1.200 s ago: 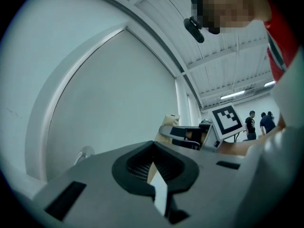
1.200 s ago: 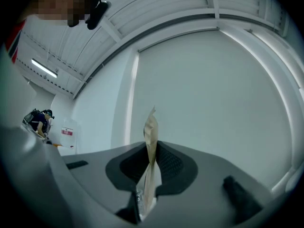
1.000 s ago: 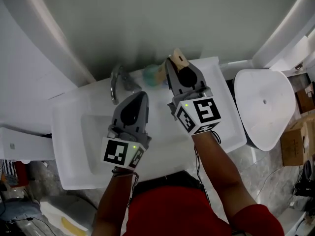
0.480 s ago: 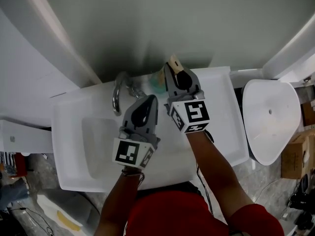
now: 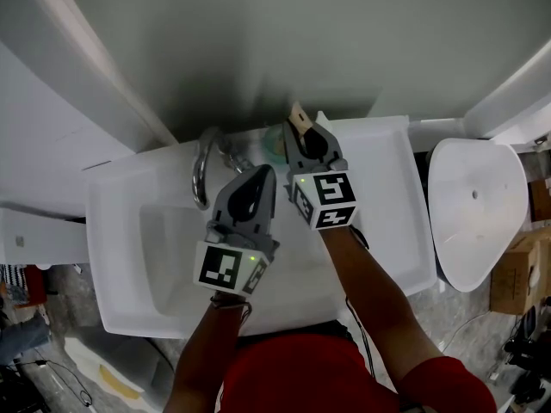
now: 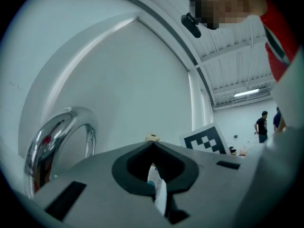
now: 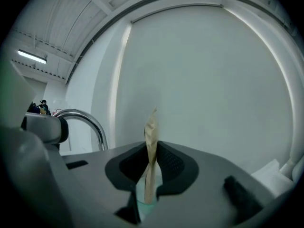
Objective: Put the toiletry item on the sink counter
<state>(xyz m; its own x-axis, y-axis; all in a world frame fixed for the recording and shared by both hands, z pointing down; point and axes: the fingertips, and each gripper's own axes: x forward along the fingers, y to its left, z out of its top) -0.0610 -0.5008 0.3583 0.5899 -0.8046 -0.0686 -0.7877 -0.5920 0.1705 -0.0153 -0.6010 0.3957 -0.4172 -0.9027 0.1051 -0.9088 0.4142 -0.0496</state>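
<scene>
The right gripper (image 5: 300, 134) pinched the flat tan toiletry pouch (image 5: 298, 114) upright at twelve o'clock over the white sink counter (image 5: 379, 188), with the curved chrome faucet (image 5: 199, 169) at nine o'clock of it. It was best lowered until its base rested there, then released. The left gripper (image 5: 261, 175) sat closed and empty.

Left gripper (image 5: 261, 172) reaching forward, jaws together, empty, right gripper (image 5: 299, 132) beside it, slightly ahead, jaws pinching thin toiletry item (image 7: 151, 127)
</scene>
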